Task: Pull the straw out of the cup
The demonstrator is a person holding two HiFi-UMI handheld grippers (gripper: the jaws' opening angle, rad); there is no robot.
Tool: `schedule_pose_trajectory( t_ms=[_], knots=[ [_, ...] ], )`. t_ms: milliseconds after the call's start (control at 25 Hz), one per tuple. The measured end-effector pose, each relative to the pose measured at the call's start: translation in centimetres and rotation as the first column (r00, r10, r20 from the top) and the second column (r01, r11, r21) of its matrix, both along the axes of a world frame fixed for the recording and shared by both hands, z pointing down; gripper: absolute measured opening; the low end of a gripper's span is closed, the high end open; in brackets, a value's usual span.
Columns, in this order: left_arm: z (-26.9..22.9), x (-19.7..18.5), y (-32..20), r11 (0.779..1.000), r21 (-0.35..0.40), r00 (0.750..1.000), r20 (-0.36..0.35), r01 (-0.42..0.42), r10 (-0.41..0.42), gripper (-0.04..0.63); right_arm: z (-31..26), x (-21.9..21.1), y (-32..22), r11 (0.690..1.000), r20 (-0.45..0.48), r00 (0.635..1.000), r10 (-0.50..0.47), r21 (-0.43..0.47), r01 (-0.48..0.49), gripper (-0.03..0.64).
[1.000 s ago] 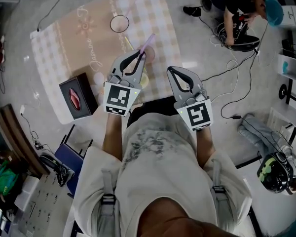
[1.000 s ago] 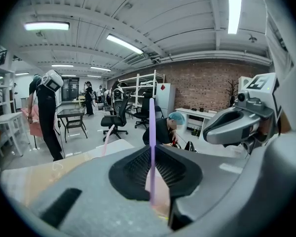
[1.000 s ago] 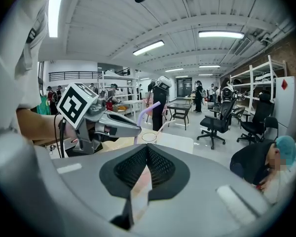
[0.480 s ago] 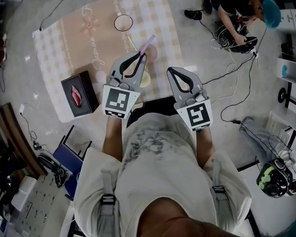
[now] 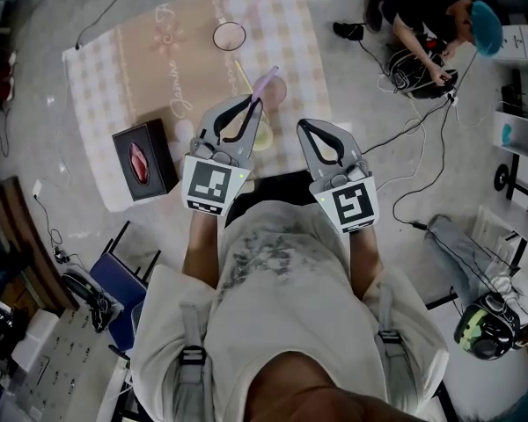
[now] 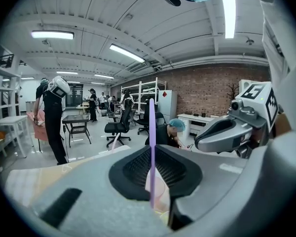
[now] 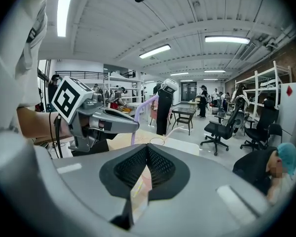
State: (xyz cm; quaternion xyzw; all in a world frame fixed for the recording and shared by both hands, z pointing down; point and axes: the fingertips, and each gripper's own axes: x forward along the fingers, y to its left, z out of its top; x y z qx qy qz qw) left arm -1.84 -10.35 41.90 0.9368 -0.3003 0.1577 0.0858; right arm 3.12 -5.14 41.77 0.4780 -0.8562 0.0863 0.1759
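Note:
My left gripper (image 5: 253,102) is shut on a thin purple straw (image 5: 266,80), which stands upright between its jaws in the left gripper view (image 6: 151,152). The straw's lower end shows just above a pinkish cup (image 5: 275,91) on the checked tablecloth (image 5: 141,60). A pale yellow cup (image 5: 262,139) sits right beside the left gripper. To the right and level with it, my right gripper (image 5: 303,127) is shut with nothing in it; its jaws meet at the tips in the right gripper view (image 7: 147,148). That view also shows the left gripper (image 7: 108,120) and the straw (image 7: 140,111).
A black box with a red inside (image 5: 145,159) stands at the cloth's left edge. A clear glass (image 5: 230,35) with a pale straw is at the far side. A crouching person (image 5: 440,11) and cables (image 5: 414,130) are on the floor to the right; a blue chair (image 5: 123,275) is at the lower left.
The left gripper has risen a little with the purple straw still in its jaws. The table has drifted slightly in the head view. The right gripper stays shut beside it.

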Motion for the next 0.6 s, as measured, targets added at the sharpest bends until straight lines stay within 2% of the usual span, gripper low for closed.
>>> schedule_pose_trajectory(
  t_ms=[120, 240, 600],
  knots=[
    [-0.4, -0.7, 0.6, 1.0, 0.003, 1.0, -0.003, 0.01, -0.01, 0.031, -0.2, -0.5, 0.5, 1.0, 0.007, 1.0, 0.004, -0.019, -0.004, 0.011],
    [-0.6, -1.4, 1.1, 1.0, 0.006, 1.0, -0.008, 0.021, -0.021, 0.031, -0.6, -1.2, 0.5, 1.0, -0.006, 1.0, -0.025, 0.017, 0.025, 0.011],
    [-1.2, -3.6, 2.7, 0.998, 0.014, 0.998, -0.016, 0.065, -0.065, 0.031, -1.3, -3.1, 1.2, 0.998, -0.001, 0.998, -0.06, 0.033, 0.06, 0.011]
  ],
)
